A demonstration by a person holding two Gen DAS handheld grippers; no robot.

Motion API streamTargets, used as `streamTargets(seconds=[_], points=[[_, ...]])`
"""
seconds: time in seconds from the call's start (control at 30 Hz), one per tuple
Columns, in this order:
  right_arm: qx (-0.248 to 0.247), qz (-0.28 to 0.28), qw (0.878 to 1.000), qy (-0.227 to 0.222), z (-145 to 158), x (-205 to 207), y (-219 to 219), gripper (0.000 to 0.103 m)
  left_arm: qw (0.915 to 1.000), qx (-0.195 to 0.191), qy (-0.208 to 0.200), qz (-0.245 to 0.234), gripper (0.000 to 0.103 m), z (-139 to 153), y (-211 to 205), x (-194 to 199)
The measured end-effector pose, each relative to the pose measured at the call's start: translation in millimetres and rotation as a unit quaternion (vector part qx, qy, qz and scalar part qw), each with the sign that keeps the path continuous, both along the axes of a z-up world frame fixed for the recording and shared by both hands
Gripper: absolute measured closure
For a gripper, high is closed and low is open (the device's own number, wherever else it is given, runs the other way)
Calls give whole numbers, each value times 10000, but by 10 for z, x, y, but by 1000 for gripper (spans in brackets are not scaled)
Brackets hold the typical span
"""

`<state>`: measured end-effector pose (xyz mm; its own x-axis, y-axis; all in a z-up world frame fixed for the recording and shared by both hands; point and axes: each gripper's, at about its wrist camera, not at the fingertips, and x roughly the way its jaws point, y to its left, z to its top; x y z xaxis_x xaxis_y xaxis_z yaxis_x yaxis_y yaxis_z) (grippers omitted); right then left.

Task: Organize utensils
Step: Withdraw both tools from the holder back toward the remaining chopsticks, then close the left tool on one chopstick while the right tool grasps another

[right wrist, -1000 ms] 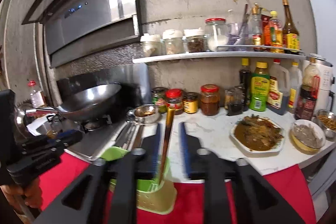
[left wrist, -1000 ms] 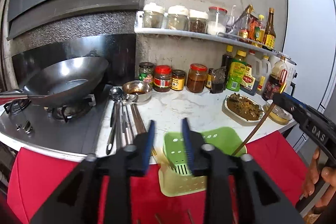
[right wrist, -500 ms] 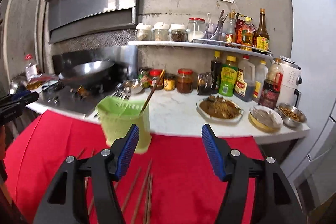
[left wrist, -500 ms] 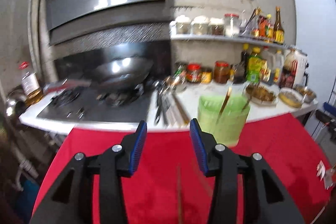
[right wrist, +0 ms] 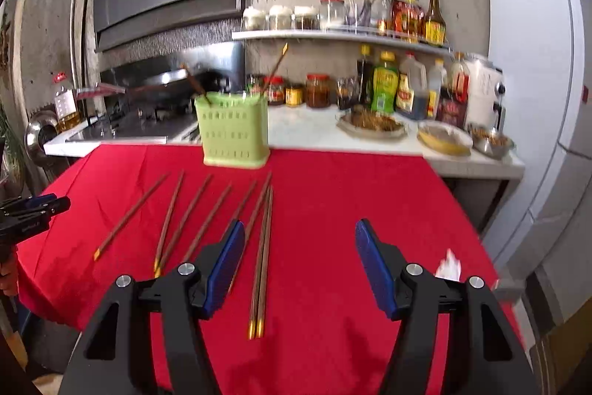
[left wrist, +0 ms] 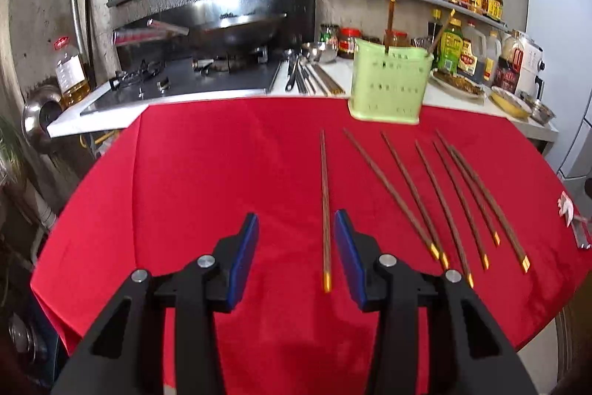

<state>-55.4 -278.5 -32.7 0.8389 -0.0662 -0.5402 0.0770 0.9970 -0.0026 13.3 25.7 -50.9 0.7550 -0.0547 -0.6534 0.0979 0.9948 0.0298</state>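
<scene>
Between left fingers [left wrist: 244, 254]: nearest chopstick [left wrist: 325, 206].

Ahead of my tongs, a pale green perforated utensil holder [left wrist: 390, 87]; beneath them, a plain red tablecloth [left wrist: 207, 173]; dark brown chopsticks [left wrist: 392, 187], gold-tipped; my pads [left wrist: 242, 265] blue.

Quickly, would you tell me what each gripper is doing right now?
Left gripper: open, holding nothing.
Right gripper: open, holding nothing.

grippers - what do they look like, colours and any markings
Both the left gripper and right gripper have angular black bodies with triangular cutouts, silver round bolts at the joints and flat blue ribbed pads. No cables or sleeves show.
</scene>
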Motion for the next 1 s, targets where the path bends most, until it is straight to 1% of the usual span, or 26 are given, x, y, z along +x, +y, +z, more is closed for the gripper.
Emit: streamTargets(seconds=[0.13, 0.17, 0.2, 0.23, 0.27, 0.3, 0.33, 0.37, 0.53, 0.67, 0.77, 0.87, 0.97, 1.0], points=[[88, 41, 9996, 283, -256, -11, 54, 41, 9998, -137, 147, -59, 61, -241, -48, -83], [97, 84, 9993, 361, -321, 9, 74, 43, 9997, -169, 171, -96, 61, -283, -61, -88], [95, 113, 9989, 455, -382, 44, 90, 47, 9996, -171, 208, -126, 61, -336, -75, -83], [109, 141, 9985, 526, -428, 67, 107, 59, 9995, -144, 243, -125, 61, -374, -94, -77], [155, 187, 9977, 629, -482, 116, 117, 68, 9993, -158, 325, -133, 61, -420, -103, -52], [210, 241, 9968, 737, -533, 162, 123, 72, 9989, -196, 401, -139, 61, -444, -100, -21], [269, 297, 9955, 863, -589, 216, 129, 78, 9987, -217, 446, -131, 61, -456, -98, 10], [315, 341, 9945, 935, -628, 254, 137, 81, 9987, -216, 452, -119, 61, -461, -87, 28], [407, 473, 9912, 1165, -730, 386, 153, 83, 9988, -192, 435, -83, 61, -456, -54, 71], [414, 530, 9892, 1304, -792, 439, 179, 87, 9978, -200, 607, -167, 61, -527, -96, 111], [405, 500, 9883, 1386, -850, 477, 179, 89, 9975, -175, 661, -190, 61, -561, -97, 110], [348, 430, 9876, 1468, -890, 514, 168, 89, 9973, -151, 694, -196, 61, -579, -98, 116], [217, 395, 9888, 1421, -893, 514, 176, 90, 9968, -166, 751, -228, 61, -601, -117, 135], [163, 274, 9895, 1412, -890, 508, 155, 91, 9966, -163, 767, -240, 61, -611, -125, 145]])
